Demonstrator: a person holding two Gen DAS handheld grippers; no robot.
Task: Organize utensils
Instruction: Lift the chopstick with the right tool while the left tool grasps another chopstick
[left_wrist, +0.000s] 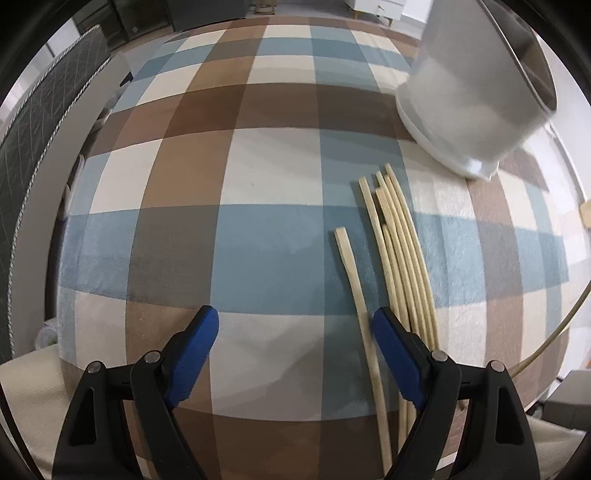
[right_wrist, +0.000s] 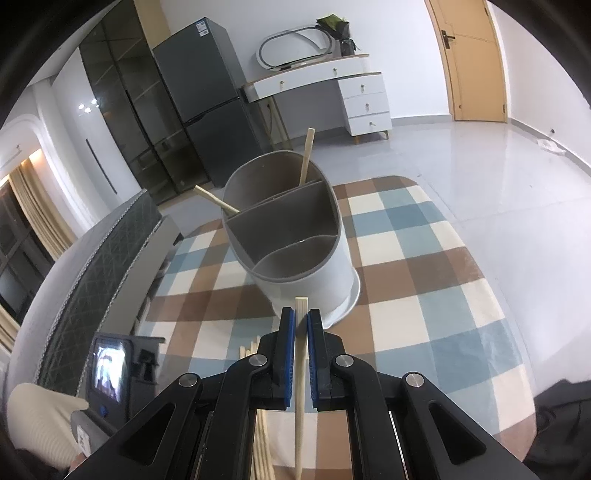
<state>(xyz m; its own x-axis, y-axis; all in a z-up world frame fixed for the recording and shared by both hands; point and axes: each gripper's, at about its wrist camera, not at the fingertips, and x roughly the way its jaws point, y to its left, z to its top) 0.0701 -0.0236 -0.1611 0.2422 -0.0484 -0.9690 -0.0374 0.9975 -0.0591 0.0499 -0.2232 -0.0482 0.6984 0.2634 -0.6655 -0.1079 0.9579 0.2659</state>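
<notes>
Several pale wooden chopsticks (left_wrist: 400, 254) lie in a loose bundle on the checked tablecloth (left_wrist: 258, 184), with one separate chopstick (left_wrist: 356, 295) to their left. My left gripper (left_wrist: 295, 332) is open and empty, low over the cloth, its right finger beside the bundle. A grey utensil holder (right_wrist: 295, 236) with three compartments stands behind the bundle; it also shows in the left wrist view (left_wrist: 476, 92). Two chopsticks (right_wrist: 306, 155) stand in its far compartment. My right gripper (right_wrist: 300, 325) is shut on one chopstick (right_wrist: 300, 369), held in front of the holder.
A dark quilted chair back (right_wrist: 92, 266) stands at the table's left edge. Beyond the table are a grey fridge (right_wrist: 207, 103), a white dresser (right_wrist: 332, 88) and a wooden door (right_wrist: 476, 62). The other hand, gloved, shows at lower left (right_wrist: 37, 421).
</notes>
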